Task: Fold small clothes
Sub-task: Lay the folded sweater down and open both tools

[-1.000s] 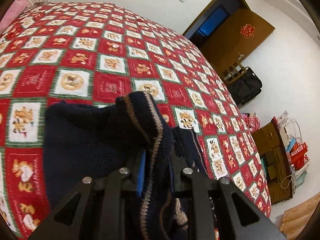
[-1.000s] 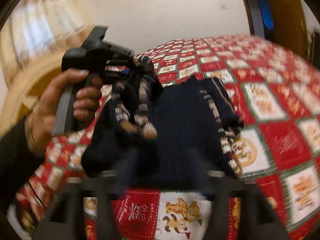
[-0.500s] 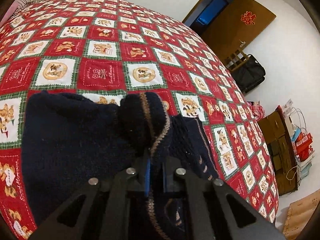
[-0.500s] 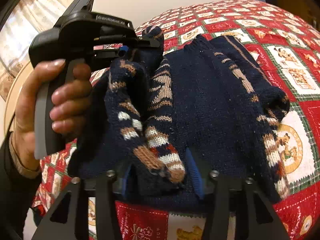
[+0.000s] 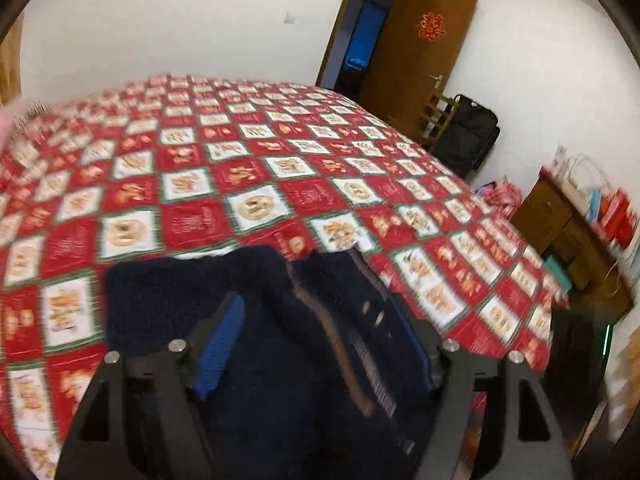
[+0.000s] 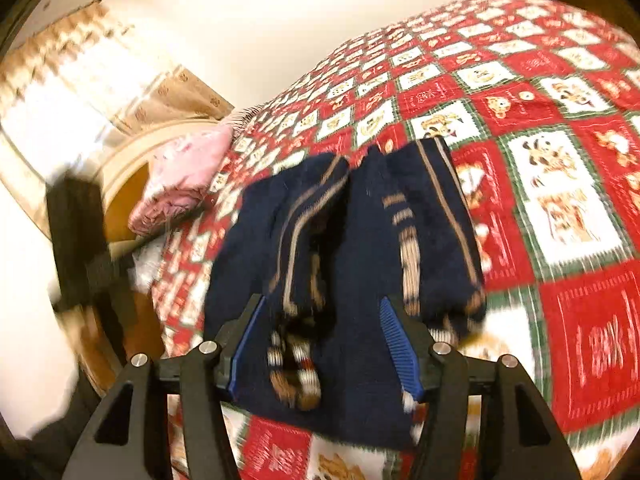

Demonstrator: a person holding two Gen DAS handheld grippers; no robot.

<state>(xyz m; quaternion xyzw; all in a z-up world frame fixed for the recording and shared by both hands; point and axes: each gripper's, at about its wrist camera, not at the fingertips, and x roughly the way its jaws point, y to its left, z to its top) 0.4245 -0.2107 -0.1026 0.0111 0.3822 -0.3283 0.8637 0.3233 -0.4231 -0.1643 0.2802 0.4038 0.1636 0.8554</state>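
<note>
A small navy knit sweater (image 6: pixel 352 248) with tan and white stripes lies on the red patchwork bedspread (image 6: pixel 540 80), both sleeves folded in over its body. My right gripper (image 6: pixel 324 348) is open and empty above the sweater's near hem. In the left wrist view the sweater (image 5: pixel 280 320) lies just ahead of my left gripper (image 5: pixel 316 340), which is open and empty over it. Both views are motion-blurred.
A pink pillow (image 6: pixel 184 176) lies by the curved wooden headboard (image 6: pixel 132 160). Curtains hang behind. Past the bed (image 5: pixel 240 184) are an open brown door (image 5: pixel 416 60), a black suitcase (image 5: pixel 468 136) and a cluttered wooden cabinet (image 5: pixel 572 240).
My left gripper has opened and let go of the sleeve, which now lies folded on the sweater. Both grippers have drawn back and the left one has left the right view.
</note>
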